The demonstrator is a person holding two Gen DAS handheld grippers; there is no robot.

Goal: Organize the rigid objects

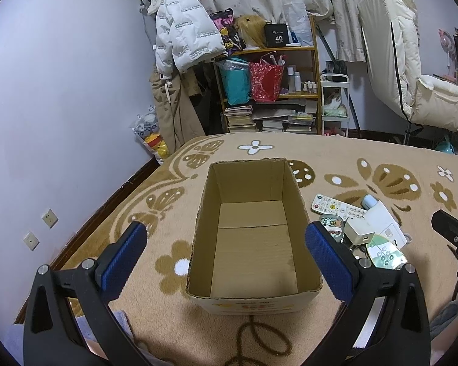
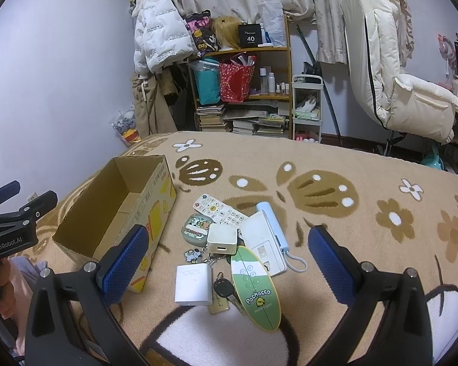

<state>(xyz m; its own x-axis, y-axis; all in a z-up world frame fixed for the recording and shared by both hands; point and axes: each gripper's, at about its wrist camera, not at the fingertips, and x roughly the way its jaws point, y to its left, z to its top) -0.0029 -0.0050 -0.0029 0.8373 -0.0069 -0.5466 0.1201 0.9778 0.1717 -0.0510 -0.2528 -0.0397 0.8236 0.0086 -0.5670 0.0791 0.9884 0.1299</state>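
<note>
While nothing yet lies in the cardboard box (image 1: 253,238), left gripper (image 1: 229,256) poised wide apart above it, empty, likely to steady it. Right gripper (image 2: 229,262) likewise spread and bare over the pile just beside the box: white charger (image 2: 194,286), remote (image 2: 219,210), oval mirror (image 2: 256,286), keys (image 2: 223,288).

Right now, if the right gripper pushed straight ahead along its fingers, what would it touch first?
Probably the oval Pochacco board or the white charger block beside it, both lying nearest between the open right gripper fingers; depth is uncertain.
</note>
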